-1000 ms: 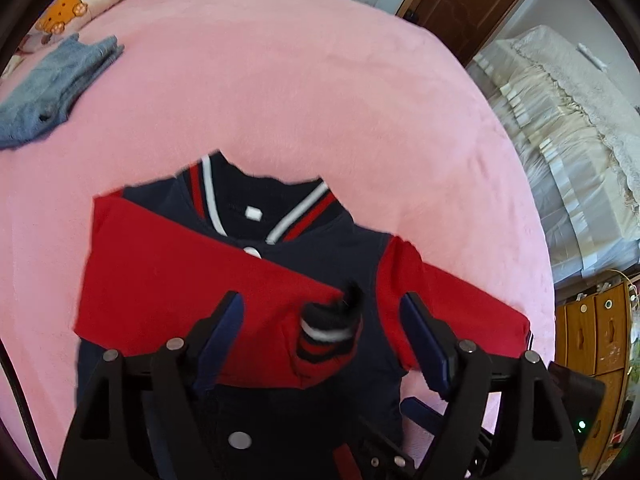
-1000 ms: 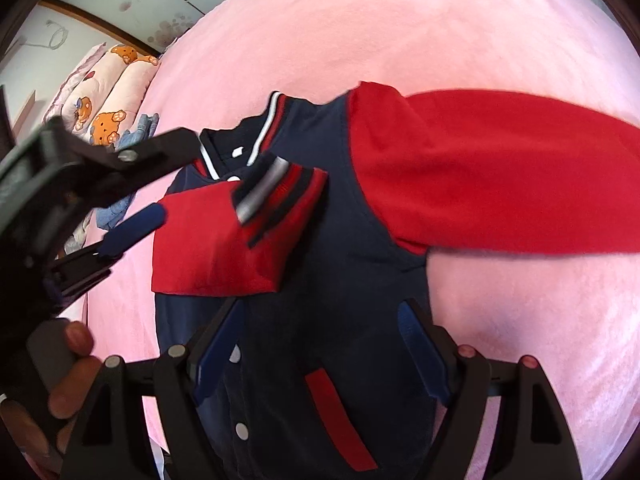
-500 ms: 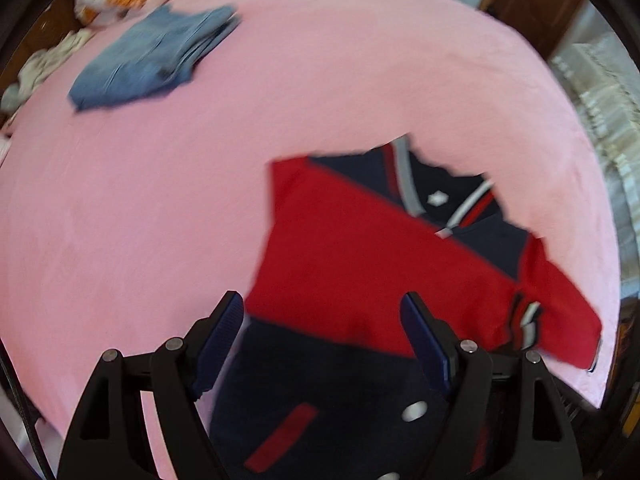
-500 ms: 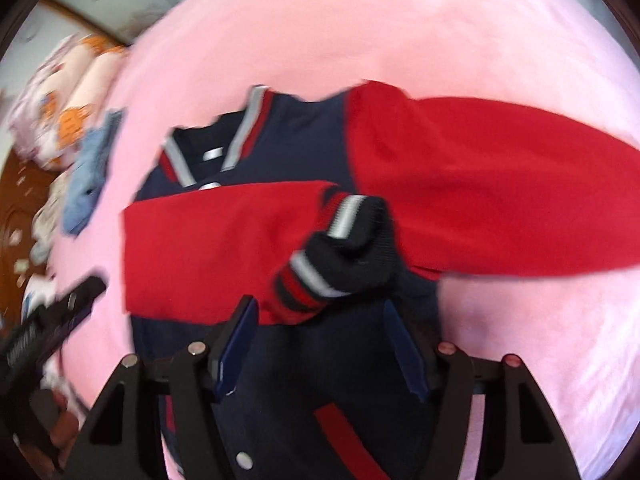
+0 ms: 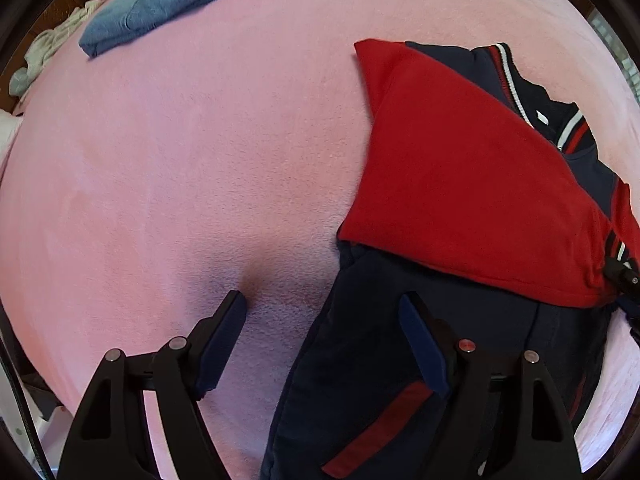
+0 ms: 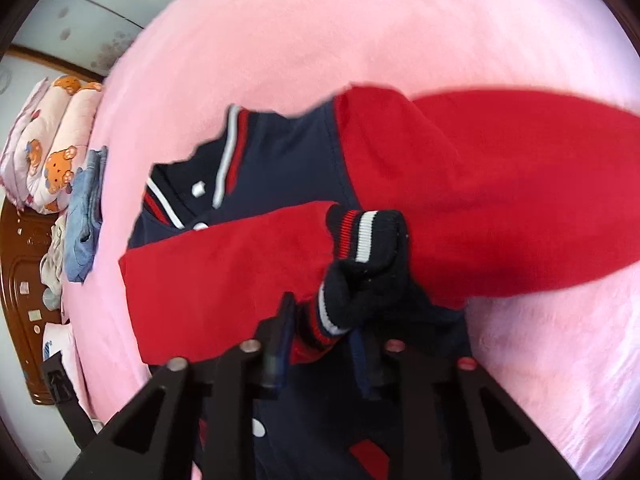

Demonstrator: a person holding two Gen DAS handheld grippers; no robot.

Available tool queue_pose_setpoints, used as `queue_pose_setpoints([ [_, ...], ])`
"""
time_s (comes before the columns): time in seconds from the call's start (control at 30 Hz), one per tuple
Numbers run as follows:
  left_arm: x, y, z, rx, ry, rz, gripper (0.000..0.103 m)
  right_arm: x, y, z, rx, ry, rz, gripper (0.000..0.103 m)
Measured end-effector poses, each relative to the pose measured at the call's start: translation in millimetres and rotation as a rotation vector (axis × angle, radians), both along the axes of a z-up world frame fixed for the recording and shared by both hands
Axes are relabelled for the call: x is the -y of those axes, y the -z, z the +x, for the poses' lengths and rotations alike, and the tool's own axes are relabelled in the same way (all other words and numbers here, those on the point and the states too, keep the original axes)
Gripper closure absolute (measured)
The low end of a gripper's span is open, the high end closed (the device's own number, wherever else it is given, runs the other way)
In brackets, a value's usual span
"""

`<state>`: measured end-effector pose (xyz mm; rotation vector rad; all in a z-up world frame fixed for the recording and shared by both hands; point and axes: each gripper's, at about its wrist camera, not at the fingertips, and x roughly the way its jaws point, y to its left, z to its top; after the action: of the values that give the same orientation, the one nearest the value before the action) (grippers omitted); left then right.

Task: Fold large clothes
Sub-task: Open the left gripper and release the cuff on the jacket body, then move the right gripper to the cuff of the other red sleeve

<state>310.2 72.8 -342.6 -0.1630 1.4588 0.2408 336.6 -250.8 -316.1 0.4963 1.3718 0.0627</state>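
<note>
A navy varsity jacket (image 5: 400, 360) with red sleeves lies face up on a pink blanket (image 5: 160, 180). One red sleeve (image 5: 460, 184) is folded across its chest. My left gripper (image 5: 320, 300) points straight down, open wide and closing slightly. It straddles the jacket's side edge, one finger over blanket, the other over navy cloth, pads not pressing. In the right wrist view my right gripper (image 6: 324, 320) is closing, its pads pinching the bunched striped cuff (image 6: 364, 264) of that folded sleeve (image 6: 224, 288). The other sleeve (image 6: 500, 200) stretches out to the right.
Folded blue jeans (image 5: 160, 0) lie at the blanket's far corner beside pale crumpled cloth (image 5: 52, 44). Bear-print bedding (image 6: 48, 140) and a wooden headboard (image 6: 24, 280) stand beyond the jeans (image 6: 84, 216). Bare pink blanket (image 6: 360, 40) surrounds the jacket.
My left gripper left the cuff, swinging across and down to the jacket's side edge. My right gripper came in over the cuff and closed its jaws onto it.
</note>
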Motion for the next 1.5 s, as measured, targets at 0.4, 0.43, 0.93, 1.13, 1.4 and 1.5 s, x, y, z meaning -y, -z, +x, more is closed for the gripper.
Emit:
queue_pose_setpoints([
  [0.4,-18.0,-0.1,-1.6,0.052,-0.061,-0.062,0.069,23.7,4.1,7.4,0.013,0.077,0.013,0.084],
  [0.43,-21.3,-1.4,-2.1,0.059,-0.065,-0.066,0.071,28.8,10.0,3.8,-0.009,0.102,0.046,0.084],
  [0.93,-51.7,2.2,-11.5,0.080,-0.079,-0.218,0.072,18.6,-5.5,-16.4,0.053,0.103,0.092,0.083],
  [1.13,-30.0,-12.4,-0.7,0.108,0.161,-0.054,0.072,3.1,-14.7,-11.6,0.087,0.090,0.091,0.084],
  [1.4,-38.7,-8.3,21.1,0.162,0.187,-0.134,0.090,-14.8,-21.7,-7.9,0.107,0.050,0.053,0.084],
  [1.5,-32.3,-5.3,29.4,0.169,0.116,-0.182,0.091,-15.6,-21.6,-8.1,0.108,0.051,0.052,0.084],
])
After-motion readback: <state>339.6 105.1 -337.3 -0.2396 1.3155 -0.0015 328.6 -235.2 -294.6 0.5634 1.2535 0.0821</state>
